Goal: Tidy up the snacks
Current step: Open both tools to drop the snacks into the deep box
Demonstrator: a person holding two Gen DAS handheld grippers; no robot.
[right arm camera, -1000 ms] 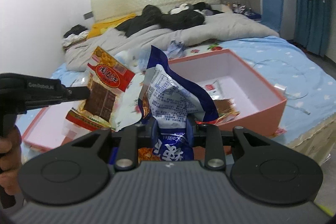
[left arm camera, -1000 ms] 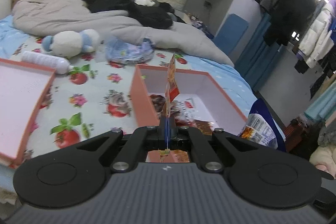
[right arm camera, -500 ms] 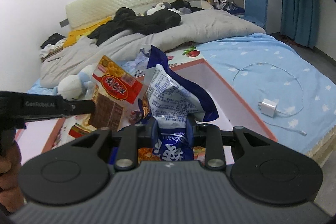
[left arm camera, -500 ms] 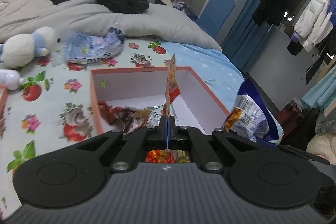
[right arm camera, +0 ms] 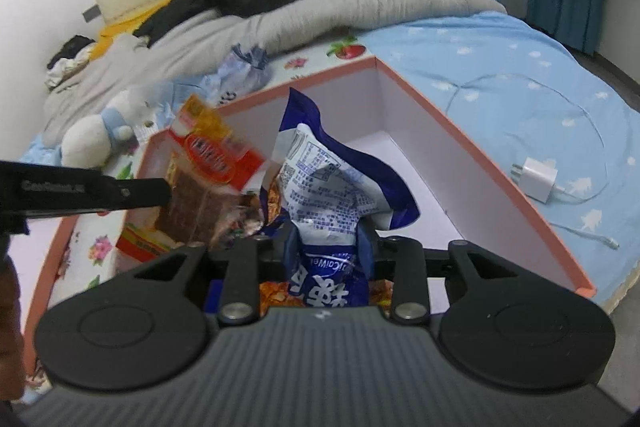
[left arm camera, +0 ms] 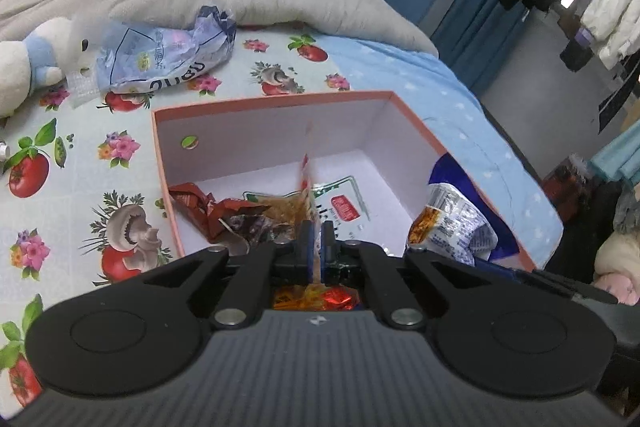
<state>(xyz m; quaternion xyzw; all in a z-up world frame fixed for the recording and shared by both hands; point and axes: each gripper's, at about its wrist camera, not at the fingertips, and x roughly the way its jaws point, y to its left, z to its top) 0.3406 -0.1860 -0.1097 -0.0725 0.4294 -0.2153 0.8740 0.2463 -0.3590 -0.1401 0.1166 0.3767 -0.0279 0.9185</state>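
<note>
Both grippers hang over the open pink box [left arm camera: 416, 131], so each packet can drop straight in beside the wrappers [left arm camera: 224, 211] already on its floor. The left gripper [left arm camera: 317, 241] is clenched on the thin edge of a red packet [right arm camera: 208, 183], which hangs edge-on above the box. The right gripper [right arm camera: 326, 239] has just been opening; the blue bag [right arm camera: 332, 187] sits between its jaws, seemingly about to fall.

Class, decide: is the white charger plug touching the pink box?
Apart. The right wrist view shows the charger plug lying on blue sheet showing between it and the pink box.
</note>
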